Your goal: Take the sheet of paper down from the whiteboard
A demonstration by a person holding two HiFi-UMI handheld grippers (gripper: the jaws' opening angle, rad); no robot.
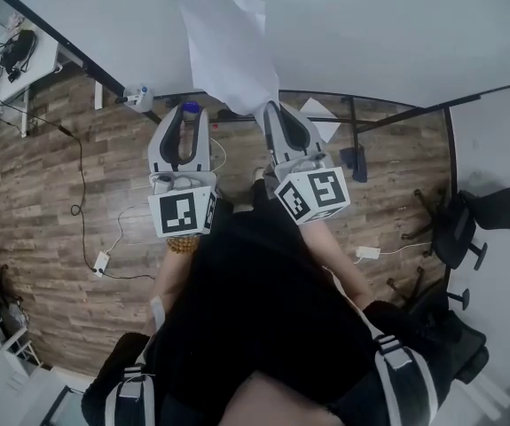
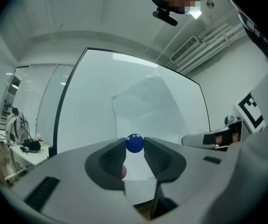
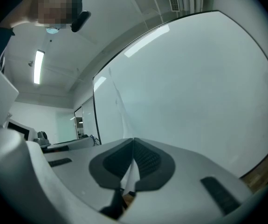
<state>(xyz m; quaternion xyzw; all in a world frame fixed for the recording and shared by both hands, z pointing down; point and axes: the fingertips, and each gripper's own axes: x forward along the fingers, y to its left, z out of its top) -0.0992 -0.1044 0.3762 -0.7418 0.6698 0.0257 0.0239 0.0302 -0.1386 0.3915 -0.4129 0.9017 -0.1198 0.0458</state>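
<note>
Right gripper (image 1: 273, 107) nips the paper sheet (image 1: 228, 51) at twelve o'clock; left gripper (image 1: 189, 112), at its nine o'clock, clamps a blue ball (image 2: 134, 143).

No word, number or brand is legible; the left marker cube (image 1: 182, 213) and the right marker cube (image 1: 315, 195) bear only black-and-white square patterns.

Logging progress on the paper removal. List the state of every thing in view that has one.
sheet of paper: creased and bowed, lower edge pinched; whether its top still clings to the whiteboard cannot be told.
blue ball: clamped between jaw tips.
left gripper: shut on the blue ball.
right gripper: shut on the sheet of paper.
</note>
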